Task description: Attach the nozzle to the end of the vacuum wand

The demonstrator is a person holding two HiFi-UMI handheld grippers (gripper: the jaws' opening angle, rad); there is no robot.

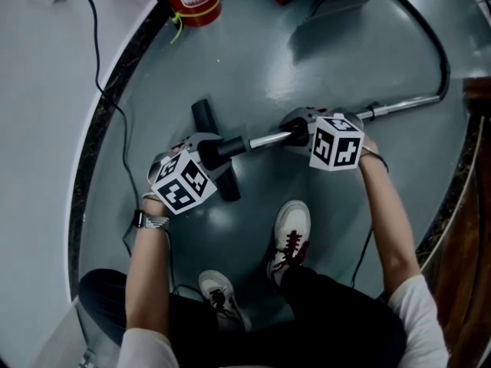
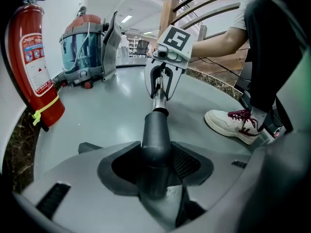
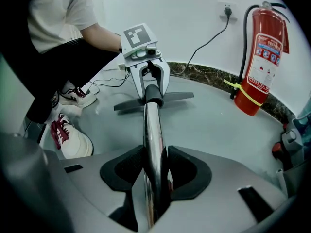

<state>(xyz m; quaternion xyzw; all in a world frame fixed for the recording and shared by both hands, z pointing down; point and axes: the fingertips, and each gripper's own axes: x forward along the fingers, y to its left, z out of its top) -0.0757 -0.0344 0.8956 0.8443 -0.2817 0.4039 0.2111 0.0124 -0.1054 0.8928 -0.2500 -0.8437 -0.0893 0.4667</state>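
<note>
While left gripper (image 1: 209, 150) jaws clamp nozzle (image 1: 204, 116) neck | right gripper (image 1: 296, 133) jaws clamp wand (image 1: 399, 106) | floor (image 1: 345, 60) open ahead; curb (image 1: 100, 106) curves left

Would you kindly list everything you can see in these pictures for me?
Nozzle: one, dark grey, in the left gripper.
Wand: one, chrome, in the right gripper, end at the nozzle's neck.
Fire extinguisher: one, red, by the wall.
Vacuum cleaner: one, blue-grey, red top, far floor.
Hose: one, black, beyond the wand.
Cable: one, black, along the wall.
Shoes: two, white, red laces, on the floor.
Left gripper: one, grey, shut on the nozzle.
Right gripper: one, grey, shut on the wand.
</note>
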